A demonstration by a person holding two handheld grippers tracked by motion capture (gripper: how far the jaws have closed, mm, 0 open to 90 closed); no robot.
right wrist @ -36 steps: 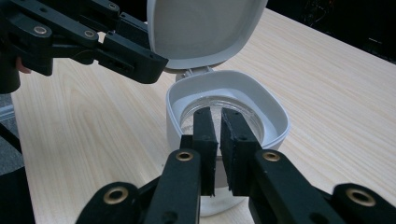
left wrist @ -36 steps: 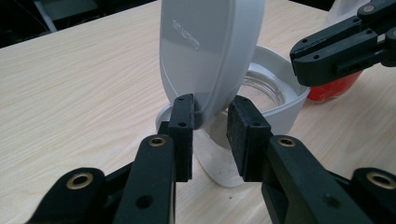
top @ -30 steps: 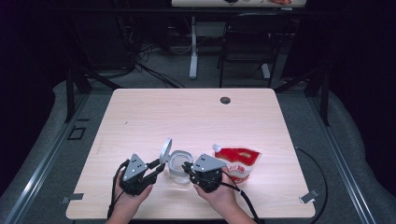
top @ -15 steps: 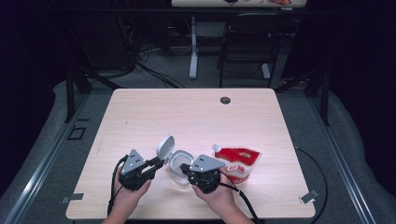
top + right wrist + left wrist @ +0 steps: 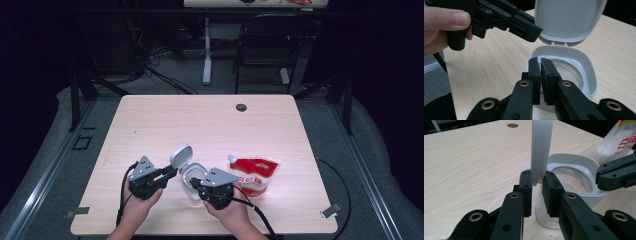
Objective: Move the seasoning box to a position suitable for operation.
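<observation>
Since the earlier high views the white hinged plastic lid (image 5: 181,156) has swung further up and back, and the left gripper (image 5: 170,173) that carries it has shifted a little toward the table's left; the right gripper (image 5: 195,183) has stayed at the jar's near rim.

The lid now stands almost upright over the clear glass jar with a white squarish plastic collar (image 5: 192,176), which sits near the front edge of the light wooden table (image 5: 200,120), between the two hands. In the left gripper view that gripper's jaws are clamped on the lid's edge (image 5: 541,147), the white strip rising straight up between the pads. In the right gripper view that gripper's jaws (image 5: 540,75) are nearly together with only a thin slit between them, closed on the near rim of the white collar (image 5: 564,52); some pale powder lies in the jar's bottom.

Just beside the jar, on its right, lies a red-and-white spouted refill pouch (image 5: 252,174). Its red printing shows Chinese characters, of which "白" can be read in the left gripper view (image 5: 621,141); the rest is too cropped to make out.
</observation>
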